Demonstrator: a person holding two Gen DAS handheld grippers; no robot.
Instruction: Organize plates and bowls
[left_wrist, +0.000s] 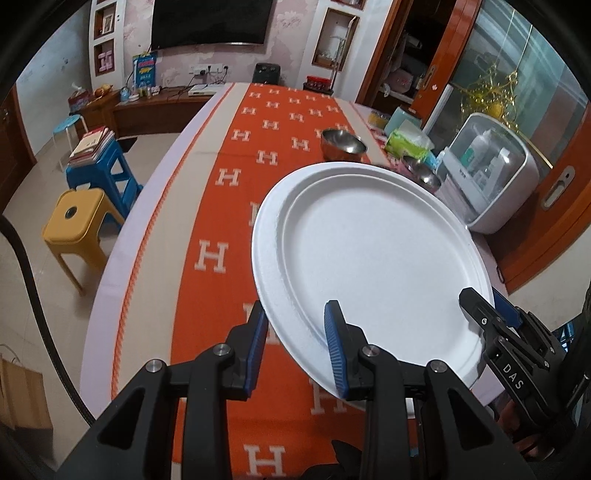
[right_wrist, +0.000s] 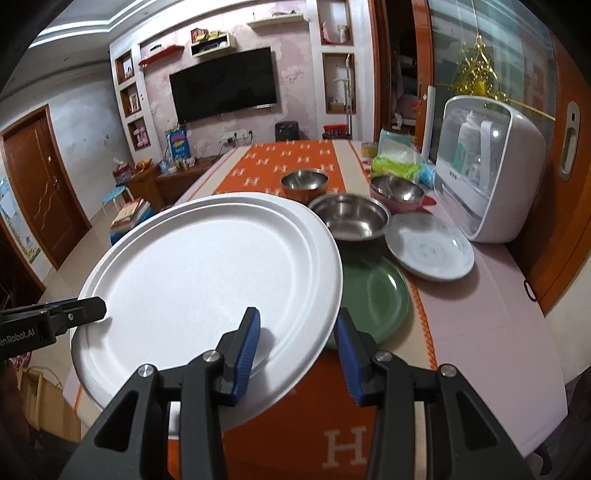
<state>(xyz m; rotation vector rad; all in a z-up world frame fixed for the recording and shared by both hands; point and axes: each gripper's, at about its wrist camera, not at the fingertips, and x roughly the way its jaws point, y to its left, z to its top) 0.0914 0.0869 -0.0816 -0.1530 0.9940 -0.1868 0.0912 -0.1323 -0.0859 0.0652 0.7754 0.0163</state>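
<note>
A large white paper plate (left_wrist: 373, 254) is held up above the orange table runner, gripped at both edges. My left gripper (left_wrist: 299, 347) straddles its near left rim, one blue pad above and one below. My right gripper (right_wrist: 299, 350) straddles the plate (right_wrist: 207, 284) at its near right rim; it shows in the left wrist view (left_wrist: 480, 314) pinching the rim. On the table lie a green plate (right_wrist: 373, 295), a white patterned plate (right_wrist: 430, 251), a steel bowl (right_wrist: 351, 218), a steel bowl in a pink holder (right_wrist: 397, 192) and a copper-sided bowl (right_wrist: 304, 182).
A white cabinet with bottles (right_wrist: 487, 166) stands at the table's right edge. Tissue packs (right_wrist: 397, 164) sit behind the bowls. Yellow (left_wrist: 77, 225) and blue (left_wrist: 99, 166) stools stand on the floor left of the table.
</note>
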